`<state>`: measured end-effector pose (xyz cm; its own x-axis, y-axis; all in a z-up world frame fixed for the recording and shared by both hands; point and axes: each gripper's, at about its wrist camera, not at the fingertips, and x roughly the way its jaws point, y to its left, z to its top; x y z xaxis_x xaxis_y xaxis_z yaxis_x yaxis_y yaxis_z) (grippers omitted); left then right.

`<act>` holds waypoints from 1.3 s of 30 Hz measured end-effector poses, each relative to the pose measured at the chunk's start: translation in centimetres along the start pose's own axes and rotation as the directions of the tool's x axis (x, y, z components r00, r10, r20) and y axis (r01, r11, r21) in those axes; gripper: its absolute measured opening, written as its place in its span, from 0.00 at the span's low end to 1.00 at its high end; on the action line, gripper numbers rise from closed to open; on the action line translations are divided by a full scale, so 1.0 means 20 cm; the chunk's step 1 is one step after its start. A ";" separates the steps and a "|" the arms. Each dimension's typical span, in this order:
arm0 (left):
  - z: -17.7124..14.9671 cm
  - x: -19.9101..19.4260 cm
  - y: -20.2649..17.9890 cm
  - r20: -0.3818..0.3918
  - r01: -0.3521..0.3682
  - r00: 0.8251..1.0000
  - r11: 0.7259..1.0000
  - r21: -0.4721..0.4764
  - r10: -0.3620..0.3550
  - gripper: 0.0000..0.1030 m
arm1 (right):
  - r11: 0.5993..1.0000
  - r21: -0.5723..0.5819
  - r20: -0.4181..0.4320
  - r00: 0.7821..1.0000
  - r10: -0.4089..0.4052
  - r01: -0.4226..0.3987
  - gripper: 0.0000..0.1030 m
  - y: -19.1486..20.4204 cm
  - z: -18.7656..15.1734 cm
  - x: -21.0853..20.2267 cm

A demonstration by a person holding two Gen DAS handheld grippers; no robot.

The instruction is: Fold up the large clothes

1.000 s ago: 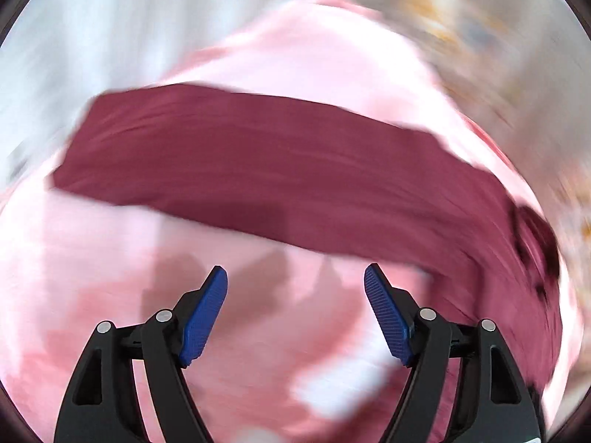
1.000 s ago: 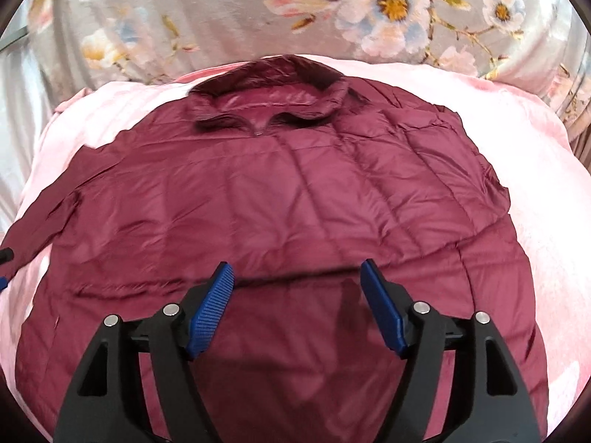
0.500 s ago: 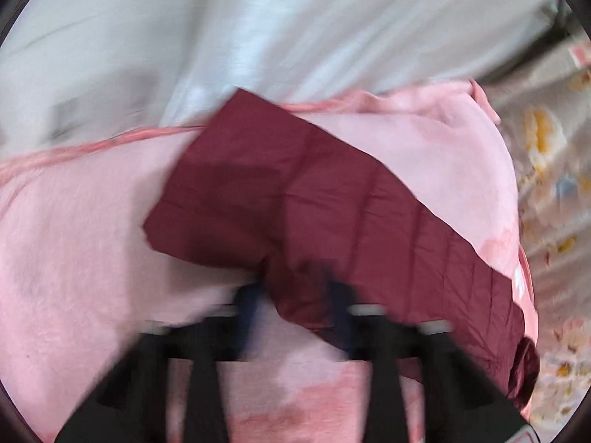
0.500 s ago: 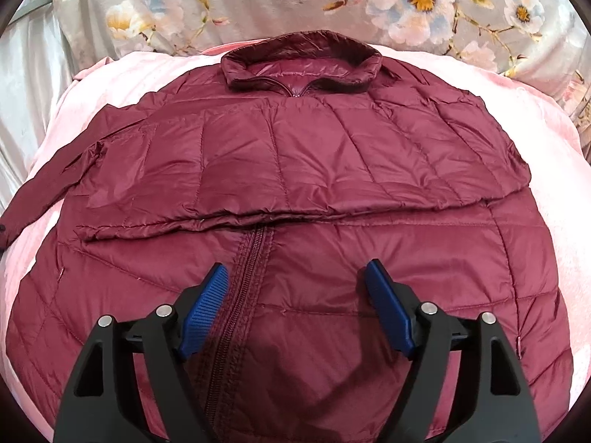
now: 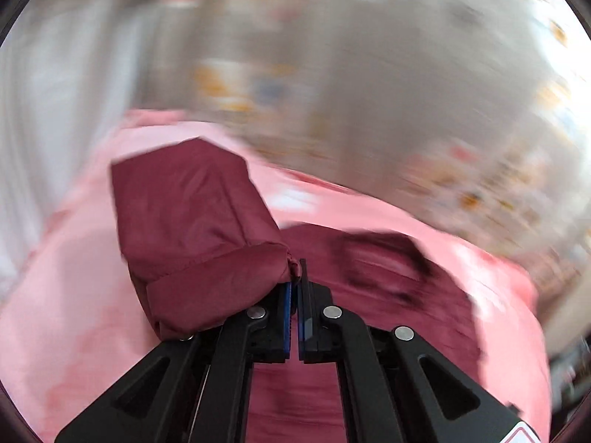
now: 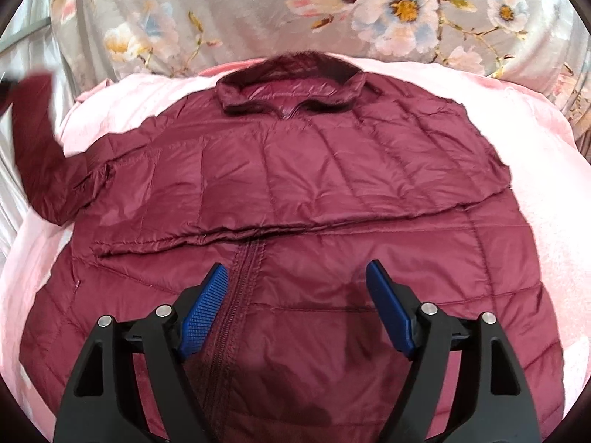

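Note:
A maroon quilted jacket (image 6: 295,192) lies on a pink blanket (image 6: 535,155), collar at the far side, one sleeve folded across its chest. My right gripper (image 6: 295,306) is open and empty, hovering over the lower front by the zipper. My left gripper (image 5: 294,295) is shut on the jacket's left sleeve (image 5: 192,221), holding it lifted off the blanket. In the right wrist view the raised sleeve (image 6: 33,136) shows at the far left. The left wrist view is motion-blurred.
A grey floral sheet (image 6: 258,11) rises behind the blanket. Silvery-white fabric (image 6: 11,170) lies along the left side. The pink blanket (image 5: 74,313) extends around the jacket on all sides.
My left gripper closed on the sleeve and lifted it up off the blanket. The right gripper stayed open over the jacket's lower front, drawing slightly back.

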<state>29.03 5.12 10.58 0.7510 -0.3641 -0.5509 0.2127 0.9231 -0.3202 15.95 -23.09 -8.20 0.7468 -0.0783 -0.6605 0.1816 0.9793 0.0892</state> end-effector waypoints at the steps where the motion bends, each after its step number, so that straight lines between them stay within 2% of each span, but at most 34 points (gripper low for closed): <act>1: -0.03 0.05 -0.14 -0.029 0.051 0.998 0.998 0.025 -0.050 0.00 | 1.000 0.005 0.002 1.000 -0.002 0.002 0.73 -0.02 0.00 -0.01; 4: -0.15 0.17 -0.38 -0.097 0.115 0.989 0.991 0.064 -0.108 0.02 | 0.999 0.028 0.014 1.000 -0.024 0.023 0.73 -0.11 0.00 -0.06; 6: -0.28 0.27 -0.50 -0.163 0.138 0.979 0.988 0.067 -0.126 0.08 | 0.998 0.047 0.013 0.999 -0.032 0.032 0.73 -0.16 -0.01 -0.08; 7: -0.33 0.32 -0.52 -0.190 0.149 0.972 0.987 0.059 -0.135 0.15 | 0.998 0.057 0.010 0.999 -0.037 0.037 0.73 -0.19 -0.01 -0.08; 8: -0.39 0.37 -0.54 -0.224 0.160 0.963 0.986 0.036 -0.148 0.31 | 0.997 0.070 0.007 0.999 -0.043 0.042 0.73 -0.23 -0.01 -0.09; 9: -0.43 0.40 -0.55 -0.248 0.167 0.956 0.986 0.011 -0.159 0.37 | 0.996 0.076 0.006 0.999 -0.044 0.043 0.73 -0.25 -0.01 -0.09; 10: -0.49 0.42 -0.53 -0.272 0.179 0.946 0.984 -0.027 -0.179 0.41 | 0.996 0.085 0.006 0.999 -0.043 0.042 0.73 -0.26 -0.02 -0.10; 13: -0.57 0.39 -0.42 -0.303 0.223 0.920 0.968 -0.113 -0.247 0.44 | 0.994 0.104 0.015 1.000 -0.024 0.022 0.73 -0.29 0.00 -0.12; 14: -0.58 0.36 -0.38 -0.300 0.224 0.919 0.966 -0.131 -0.254 0.47 | 0.994 0.113 0.020 1.000 -0.001 -0.001 0.73 -0.29 0.02 -0.13; 17: -0.55 0.26 -0.22 -0.250 0.195 0.939 0.965 -0.172 -0.235 0.53 | 0.989 0.133 0.037 0.997 0.060 -0.065 0.76 -0.27 0.08 -0.13; 18: -0.53 0.25 -0.17 -0.237 0.172 0.948 0.968 -0.186 -0.213 0.55 | 0.987 0.140 0.044 0.996 0.078 -0.083 0.80 -0.27 0.11 -0.13; 20: -0.48 0.22 0.01 -0.206 0.106 0.966 0.966 -0.237 -0.157 0.55 | 0.977 0.171 0.056 0.992 0.117 -0.125 0.81 -0.26 0.17 -0.09; 22: -0.45 0.24 0.15 -0.208 0.050 0.972 0.960 -0.277 -0.110 0.55 | 0.968 0.209 0.053 0.990 0.129 -0.137 0.81 -0.28 0.22 -0.03; 25: -0.43 0.28 0.35 -0.212 0.008 0.973 0.924 -0.382 -0.096 0.55 | 0.959 0.270 0.029 0.997 0.078 -0.083 0.81 -0.35 0.27 0.07; 26: -0.42 0.29 0.43 -0.210 0.007 0.972 0.904 -0.428 -0.107 0.55 | 0.950 0.305 0.010 0.998 0.068 -0.067 0.81 -0.39 0.28 0.12; 28: -0.42 0.33 0.52 -0.205 0.017 0.969 0.871 -0.490 -0.135 0.55 | 0.937 0.343 -0.033 0.996 0.085 -0.068 0.79 -0.42 0.28 0.21; 30: -0.41 0.38 0.58 -0.202 0.033 0.965 0.838 -0.544 -0.169 0.55 | 0.938 0.335 -0.085 0.988 0.126 -0.091 0.51 -0.41 0.28 0.28; 31: -0.41 0.41 0.61 -0.203 0.039 0.960 0.815 -0.578 -0.191 0.55 | 0.944 0.317 -0.093 0.987 0.129 -0.093 0.43 -0.40 0.30 0.30; 32: -0.41 0.44 0.61 -0.200 0.048 0.958 0.801 -0.596 -0.206 0.55 | 0.948 0.302 -0.094 0.987 0.133 -0.099 0.18 -0.40 0.33 0.30; 33: -0.41 0.46 0.62 -0.193 0.058 0.956 0.786 -0.615 -0.221 0.55 | 0.950 0.292 -0.086 0.987 0.136 -0.106 0.03 -0.40 0.36 0.28; 36: -0.41 0.52 0.64 -0.187 0.068 0.951 0.758 -0.649 -0.245 0.55 | 0.950 0.286 0.002 0.991 0.131 -0.126 0.01 -0.43 0.48 0.18; 39: -0.41 0.56 0.62 -0.192 0.069 0.948 0.756 -0.651 -0.252 0.55 | 0.961 0.258 0.083 0.993 0.082 -0.101 0.01 -0.49 0.62 0.06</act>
<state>34.96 11.40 -5.84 0.5384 -0.6018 -0.5898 -0.1947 0.5922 -0.7820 23.09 -35.01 -0.64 0.8096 -0.0131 -0.5868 0.2641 0.9010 0.3442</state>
